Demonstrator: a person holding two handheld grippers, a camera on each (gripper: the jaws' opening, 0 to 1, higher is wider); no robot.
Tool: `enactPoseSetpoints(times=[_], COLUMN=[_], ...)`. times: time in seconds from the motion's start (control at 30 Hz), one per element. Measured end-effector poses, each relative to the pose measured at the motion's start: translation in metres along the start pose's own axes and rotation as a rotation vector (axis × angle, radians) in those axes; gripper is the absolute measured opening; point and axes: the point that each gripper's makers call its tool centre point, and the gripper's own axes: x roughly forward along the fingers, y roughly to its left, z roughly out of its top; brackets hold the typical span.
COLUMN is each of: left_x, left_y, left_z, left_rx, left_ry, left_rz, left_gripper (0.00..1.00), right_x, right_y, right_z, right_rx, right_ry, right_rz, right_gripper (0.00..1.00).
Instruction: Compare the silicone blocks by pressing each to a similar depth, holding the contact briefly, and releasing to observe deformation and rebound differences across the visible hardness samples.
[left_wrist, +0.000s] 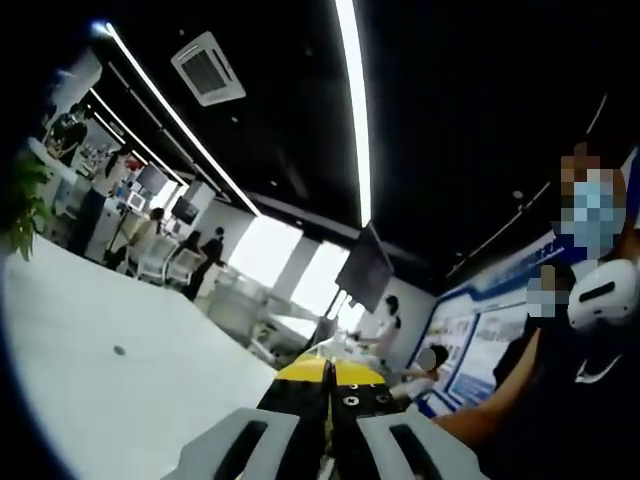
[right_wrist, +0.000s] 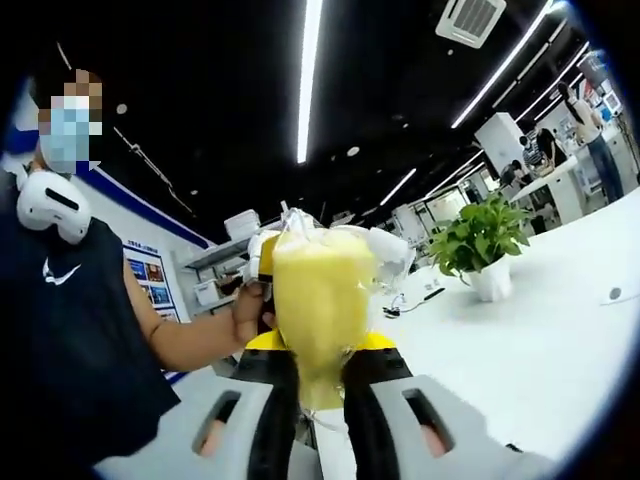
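Closed jaws rise from the bottom of the left gripper view, where the left gripper (left_wrist: 330, 400) has its black fingers pressed together with no gap and nothing between them, yellow at the tips; a white table (left_wrist: 110, 350) spreads to the left, a person (left_wrist: 560, 390) in a dark top sits at the right, and other people stand far off under ceiling light strips (left_wrist: 352, 100); no sample lies before these jaws, so this tool looks idle.

Yellow fills the middle of the right gripper view, where the right gripper (right_wrist: 318, 375) is narrowed onto a silicone block (right_wrist: 322, 300); the block is pale yellow, soft-looking, and wrapped in a clear plastic bag (right_wrist: 300, 228) that bunches and crinkles above it; it stands upright between the jaws and rises well above them, lifted off the table; a hand (right_wrist: 250, 310) touches its left side, seemingly steadying it; behind it stand a potted plant (right_wrist: 480, 240) and a white object I cannot make out.

The step in hand looks like the squeeze or the hold on this sample; to do it well, press squarely on the block's flat sides, not on loose bag; keep the depth matched to the other samples; hold steady; then open cleanly and watch the rebound; the slippery bag could let the block slide or twist.
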Motion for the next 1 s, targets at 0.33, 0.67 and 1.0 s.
enactPoseSetpoints(times=[0.33,0.67,1.0], left_x=[-0.003,-0.004,-0.011], left_y=[0.003,0.001,0.0], left_z=[-0.003,-0.003,-0.007], left_rx=[0.021,0.039,0.013], left_ry=[0.013,0.018,-0.003], left_rz=[0.027,0.034,0.052], left_gripper=[0.0,0.0,0.0], right_x=[-0.001,-0.001,0.002], right_y=[-0.004,0.0,0.002], right_z=[-0.004,-0.003,-0.009], right_rx=[0.031,0.043,0.026], right_ry=[0.059,0.076,0.105], right_rz=[-0.036,-0.032,-0.033], right_gripper=[0.03,0.0,0.0])
